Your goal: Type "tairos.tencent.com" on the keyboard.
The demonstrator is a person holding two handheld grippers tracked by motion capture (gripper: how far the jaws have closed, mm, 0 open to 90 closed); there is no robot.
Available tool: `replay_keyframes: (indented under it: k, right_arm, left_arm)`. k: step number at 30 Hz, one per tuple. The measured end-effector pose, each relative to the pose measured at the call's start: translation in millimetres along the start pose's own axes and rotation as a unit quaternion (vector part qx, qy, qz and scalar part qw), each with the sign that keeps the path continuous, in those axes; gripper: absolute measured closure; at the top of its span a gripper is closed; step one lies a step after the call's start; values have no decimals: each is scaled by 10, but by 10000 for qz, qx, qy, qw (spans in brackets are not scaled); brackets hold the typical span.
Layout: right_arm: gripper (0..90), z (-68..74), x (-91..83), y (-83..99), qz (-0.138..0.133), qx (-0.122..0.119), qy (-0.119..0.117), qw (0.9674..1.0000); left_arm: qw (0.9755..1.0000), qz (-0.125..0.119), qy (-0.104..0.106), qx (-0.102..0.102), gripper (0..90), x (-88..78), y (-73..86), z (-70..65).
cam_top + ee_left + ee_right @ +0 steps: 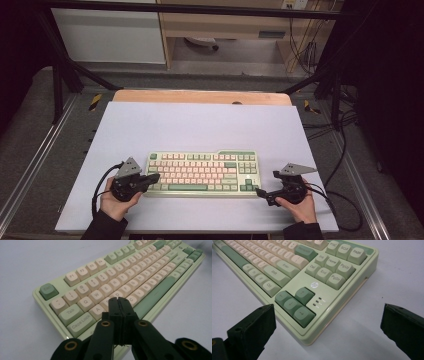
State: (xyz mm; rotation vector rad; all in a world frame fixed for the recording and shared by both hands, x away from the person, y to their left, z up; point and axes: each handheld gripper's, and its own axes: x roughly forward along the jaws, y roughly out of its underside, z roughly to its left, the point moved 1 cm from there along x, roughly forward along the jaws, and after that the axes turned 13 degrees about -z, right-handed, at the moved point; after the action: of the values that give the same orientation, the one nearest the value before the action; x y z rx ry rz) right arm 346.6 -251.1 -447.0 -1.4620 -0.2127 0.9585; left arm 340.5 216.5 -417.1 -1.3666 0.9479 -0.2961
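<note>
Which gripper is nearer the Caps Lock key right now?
Left. The left gripper, jaws shut, hovers over the keys just beside the Caps Lock key; the right gripper sits open at the keyboard's opposite, arrow-key corner.

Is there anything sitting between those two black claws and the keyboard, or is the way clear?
Nothing visible stands in the way. The left gripper, jaws shut, hangs right over the keyboard's left-hand letter keys. The right gripper, jaws wide open, faces the arrow-key corner with only bare white table between.
</note>
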Motion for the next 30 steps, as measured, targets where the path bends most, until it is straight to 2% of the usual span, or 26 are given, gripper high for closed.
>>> replay_keyframes:
  k: [10,30]
  right_arm:
    - [6,4,8,4,22,-3,1,10000]
    - [6,4,5,3,26,-17,-3,10000]
  left_arm:
    - [9999,-26,78,-59,900,107,-73,-36]
    - [9999,19,138,25,900,432,-227,-163]
